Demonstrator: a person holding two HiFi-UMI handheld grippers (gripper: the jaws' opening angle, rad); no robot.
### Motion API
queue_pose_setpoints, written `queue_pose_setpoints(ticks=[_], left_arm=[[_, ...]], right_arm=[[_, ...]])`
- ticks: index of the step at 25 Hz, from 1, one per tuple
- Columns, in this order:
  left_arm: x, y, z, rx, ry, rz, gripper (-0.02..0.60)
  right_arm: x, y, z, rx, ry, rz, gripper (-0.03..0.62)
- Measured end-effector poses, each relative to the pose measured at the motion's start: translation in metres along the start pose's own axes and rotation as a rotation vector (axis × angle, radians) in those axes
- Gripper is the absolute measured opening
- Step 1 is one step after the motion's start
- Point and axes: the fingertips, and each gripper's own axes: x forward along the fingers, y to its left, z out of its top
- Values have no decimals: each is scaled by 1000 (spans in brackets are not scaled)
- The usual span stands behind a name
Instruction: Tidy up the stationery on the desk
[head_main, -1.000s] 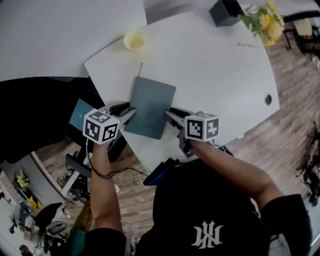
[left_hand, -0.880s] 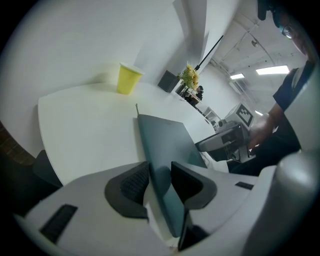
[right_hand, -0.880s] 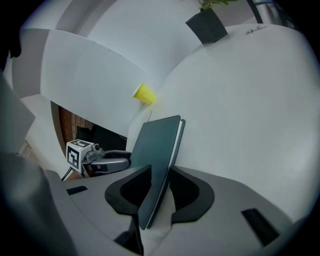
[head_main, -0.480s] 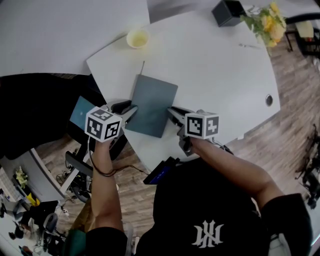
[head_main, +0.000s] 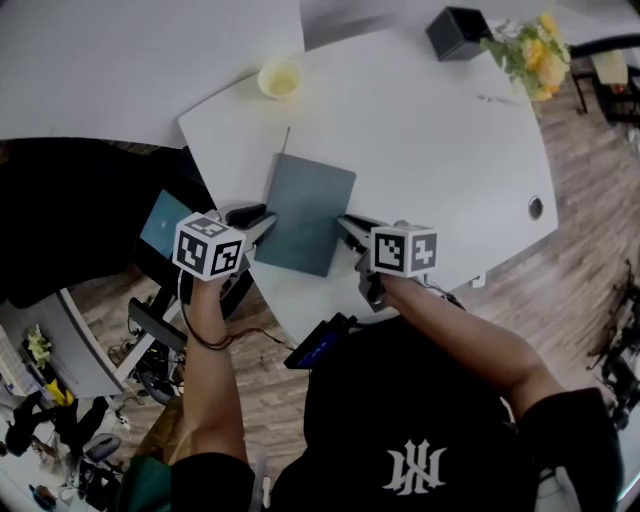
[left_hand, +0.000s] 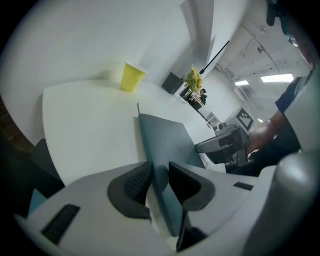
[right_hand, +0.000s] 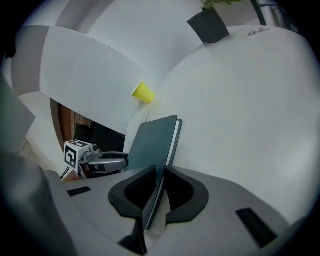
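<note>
**Head view: both tools clamp the notebook's edges**

The left tool (head_main: 262, 222) and the right tool (head_main: 345, 222) have just been closing their jaws. Each has one side edge of the teal notebook (head_main: 305, 212) between them. In the right gripper view, that tool's pads pinch the thin edge. In the left gripper view, the pads stand wider apart but seem to press both faces of a thicker edge, so that tool looks clamped on too.

I judge the two-sided grasp to be made, so lifting is the likely next step. The notebook is not yet raised and lies near the front edge of the white bench (head_main: 440, 170), between the tools.

Counted:
- two tools
- one notebook
- one yellow cup (head_main: 279, 77) at the far left
- one dark box (head_main: 459, 32)
- one bunch of flowers (head_main: 528, 48) at the far edge
- one small pen-like thing (head_main: 497, 98) near them
</note>
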Motion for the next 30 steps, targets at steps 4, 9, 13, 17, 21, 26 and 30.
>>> queue_pose_setpoints(ticks=[4,9,13,17,21,26,30], left_arm=[[6,-10,-3,-9,13,-3,104],[22,-35,-9,-14,38,-6,103],[38,-57,-13,-30,50,-5,100],[59,-84,-14,-50,61,5,100],[85,-113,-7,-70,61,24,100],[121,-151,3,-95,53,19,98],[146,-177,13,-119,27,18,97]], right_arm=[[-8,-8,2,-5,9,3,71],[-25,-30,8,-21,27,24,67],[-41,-49,17,-68,53,38,66],[-59,-70,22,-133,105,56,66],[-83,-98,30,-194,166,67,66],[-114,-135,44,-289,237,73,66],[-133,-158,60,-357,274,101,66]])
